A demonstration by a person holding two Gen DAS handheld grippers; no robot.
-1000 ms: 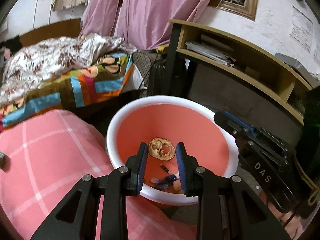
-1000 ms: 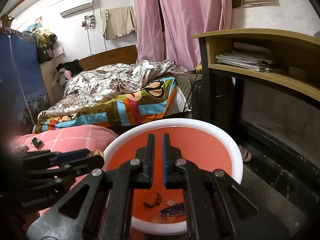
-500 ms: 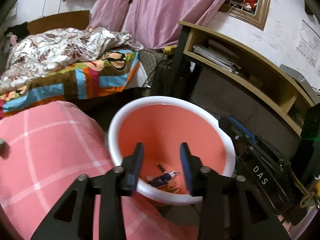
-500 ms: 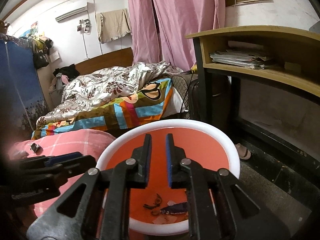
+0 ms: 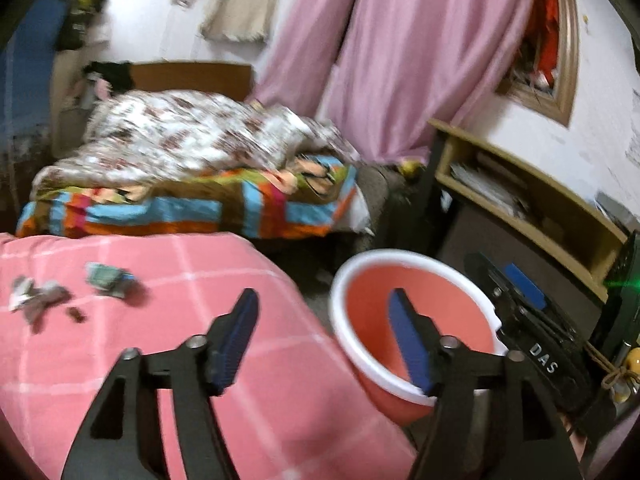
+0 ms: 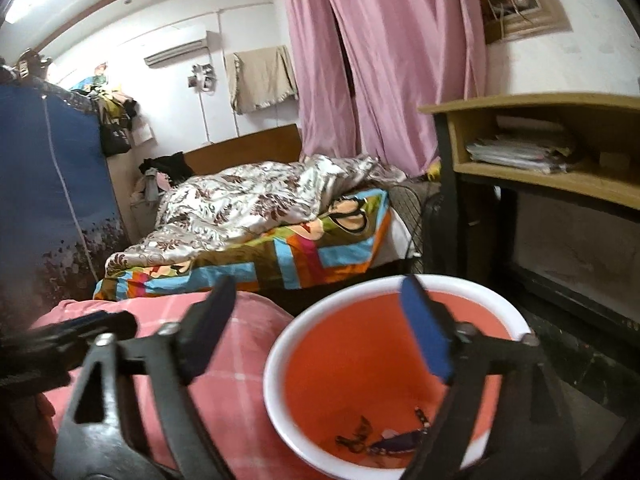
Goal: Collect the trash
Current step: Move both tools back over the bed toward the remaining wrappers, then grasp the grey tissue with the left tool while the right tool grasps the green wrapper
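Observation:
A salmon-pink bucket with a white rim (image 5: 416,264) (image 6: 316,308) stands on the floor beside a pink checked cushion (image 5: 240,400) (image 6: 236,364). Scraps of trash (image 6: 384,440) lie at the bucket's bottom. Crumpled wrappers (image 5: 106,280) and grey scraps (image 5: 36,298) rest on the cushion at the left. My left gripper (image 5: 322,298) has its jaws opening wide with nothing between them, over the cushion's edge and the bucket rim. My right gripper (image 6: 316,286), its jaws also opening and empty, hangs over the bucket's left rim. The right gripper (image 5: 520,312) also shows past the bucket.
A bed with a patchwork cover (image 5: 192,204) and floral quilt (image 6: 248,204) stands behind. Pink curtains (image 6: 372,60) hang at the back. A wooden shelf unit with papers (image 6: 532,152) and black legs stands right of the bucket. A blue cabinet (image 6: 44,184) stands at the left.
The round brown scrap left my left gripper's jaws, which then widened; that gripper swung left and up, toward the cushion. My right gripper went from shut to wide open and shifted left.

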